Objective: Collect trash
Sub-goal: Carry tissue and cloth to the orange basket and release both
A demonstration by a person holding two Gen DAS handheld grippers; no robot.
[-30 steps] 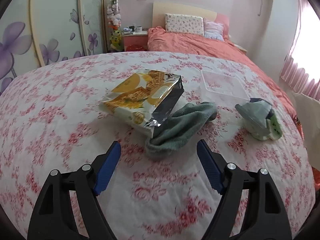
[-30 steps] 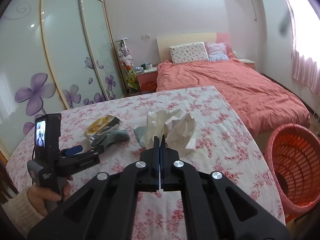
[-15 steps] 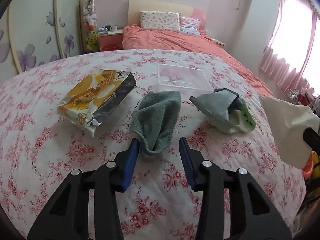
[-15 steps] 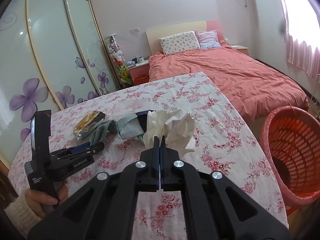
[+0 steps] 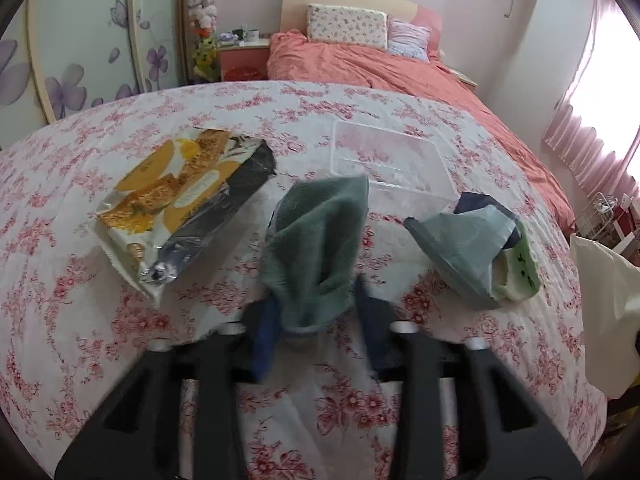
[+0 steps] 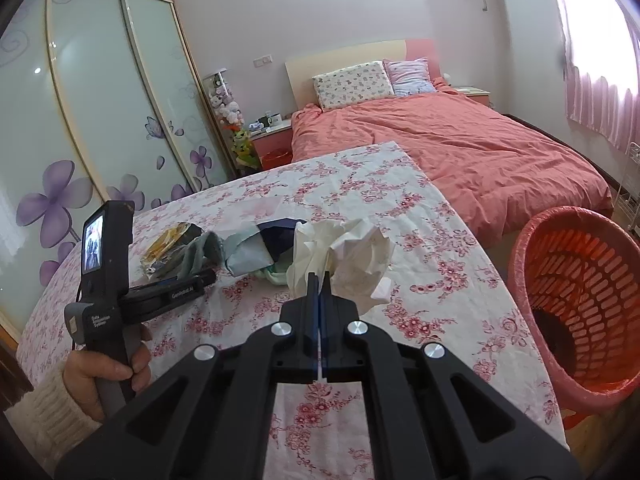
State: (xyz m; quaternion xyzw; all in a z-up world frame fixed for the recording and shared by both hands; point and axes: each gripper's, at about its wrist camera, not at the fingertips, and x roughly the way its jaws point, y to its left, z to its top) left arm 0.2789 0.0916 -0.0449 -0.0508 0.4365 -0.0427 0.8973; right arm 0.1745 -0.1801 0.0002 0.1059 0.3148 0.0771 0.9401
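Left wrist view: our left gripper [image 5: 316, 320] has just been closing, its jaws now pinching the green cloth [image 5: 320, 248] mid-table [image 5: 72, 340], between snack bag [image 5: 184, 208] and grey wrapper [image 5: 464, 252]. Our right gripper [image 6: 319, 280] is clamped on crumpled paper [image 6: 352, 256]. Next we judge both should cross the table's right edge to the red basket [image 6: 580, 304]; that path looks open.

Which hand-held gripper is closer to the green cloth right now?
Left. The left hand-held gripper has just been closing with the green cloth between its fingers. The right hand-held gripper is off to the side, shut on crumpled white paper.
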